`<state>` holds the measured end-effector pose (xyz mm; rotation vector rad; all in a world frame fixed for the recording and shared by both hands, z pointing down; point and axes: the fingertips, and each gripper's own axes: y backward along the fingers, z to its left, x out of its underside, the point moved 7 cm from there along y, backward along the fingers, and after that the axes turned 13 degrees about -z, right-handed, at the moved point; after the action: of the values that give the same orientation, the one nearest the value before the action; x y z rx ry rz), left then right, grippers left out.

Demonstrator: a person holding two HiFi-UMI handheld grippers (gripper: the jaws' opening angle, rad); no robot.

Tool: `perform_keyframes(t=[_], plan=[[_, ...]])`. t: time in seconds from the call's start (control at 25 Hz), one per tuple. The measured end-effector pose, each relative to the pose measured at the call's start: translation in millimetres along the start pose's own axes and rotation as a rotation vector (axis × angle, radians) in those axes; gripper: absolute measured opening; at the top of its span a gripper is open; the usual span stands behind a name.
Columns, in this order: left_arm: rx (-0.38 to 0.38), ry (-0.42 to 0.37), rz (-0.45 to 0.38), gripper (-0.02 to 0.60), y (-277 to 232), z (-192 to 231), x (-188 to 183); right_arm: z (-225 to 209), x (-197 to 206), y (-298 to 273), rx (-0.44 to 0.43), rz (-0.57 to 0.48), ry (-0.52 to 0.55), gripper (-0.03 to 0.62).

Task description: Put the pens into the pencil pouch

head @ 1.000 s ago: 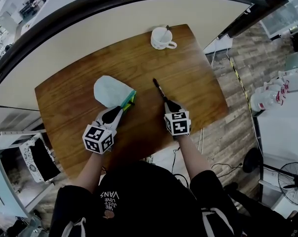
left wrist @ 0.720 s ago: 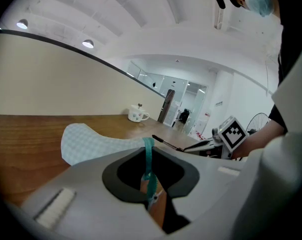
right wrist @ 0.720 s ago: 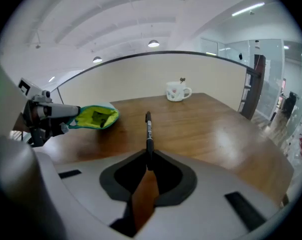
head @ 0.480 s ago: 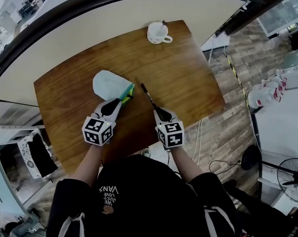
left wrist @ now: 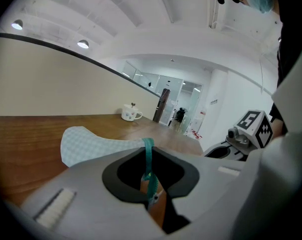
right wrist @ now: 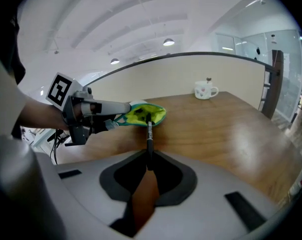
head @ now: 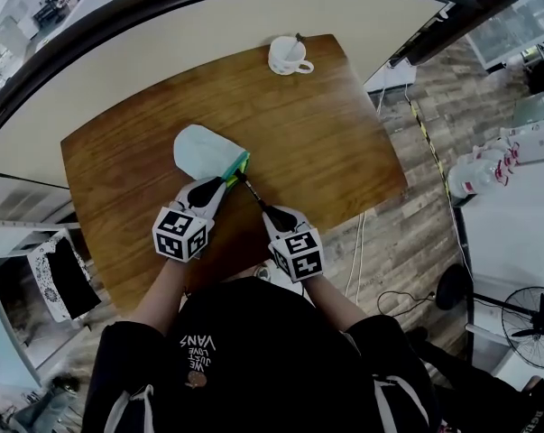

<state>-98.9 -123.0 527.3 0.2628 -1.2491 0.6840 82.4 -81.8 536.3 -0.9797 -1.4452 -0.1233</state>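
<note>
The pen (right wrist: 149, 134) is thin, hard and light. It is smooth, so I think it could slip or swing if it is held loosely. The right gripper (head: 265, 211) has its jaws closed on the pen's back end. The long front part sticks out toward the pouch (head: 204, 150). That is a good place to hold it, because the front end is free to go in first.

The pouch is soft and floppy. It lies on the worktop (head: 326, 133). The left gripper (head: 223, 182) has its jaws closed on the green zip edge and holds the mouth up. I think the mouth would sag shut if that edge were let go.

The right gripper view shows the bright yellow-green inside of the pouch, with the pen tip right at the mouth. I cannot tell if the tip is inside yet. The head view shows only a thin strip of that colour. The left gripper view shows the zip pinched between the jaws, but not the pen. Only the head view shows the whole worktop, with a cup (head: 288, 55) far off at the back.
</note>
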Motion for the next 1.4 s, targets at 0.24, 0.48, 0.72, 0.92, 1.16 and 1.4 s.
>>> perform_keyframes(t=[0.24,0.48,0.72,0.92,1.16,1.4], plan=[[0.046,0.0,0.005,0.046,1,-10,4,13,-10,-19,-0.063,0.016,0.058,0.054],[0.112,0.006,0.008,0.046,0,-17,7,17,-25,-45,-0.09,0.003,0.111,0.054],[0.151,0.024,0.002,0.046,0,-15,8,19,-38,-71,-0.108,0.005,0.124,0.054],[0.153,0.049,-0.009,0.046,-1,-11,8,14,-42,-81,-0.103,-0.012,0.105,0.066],[0.143,0.063,0.009,0.046,-4,-7,12,6,-40,-71,-0.072,-0.036,0.062,0.097],[0.129,0.06,0.027,0.048,-14,-6,18,-10,-25,-37,0.007,-0.042,-0.033,0.098]])
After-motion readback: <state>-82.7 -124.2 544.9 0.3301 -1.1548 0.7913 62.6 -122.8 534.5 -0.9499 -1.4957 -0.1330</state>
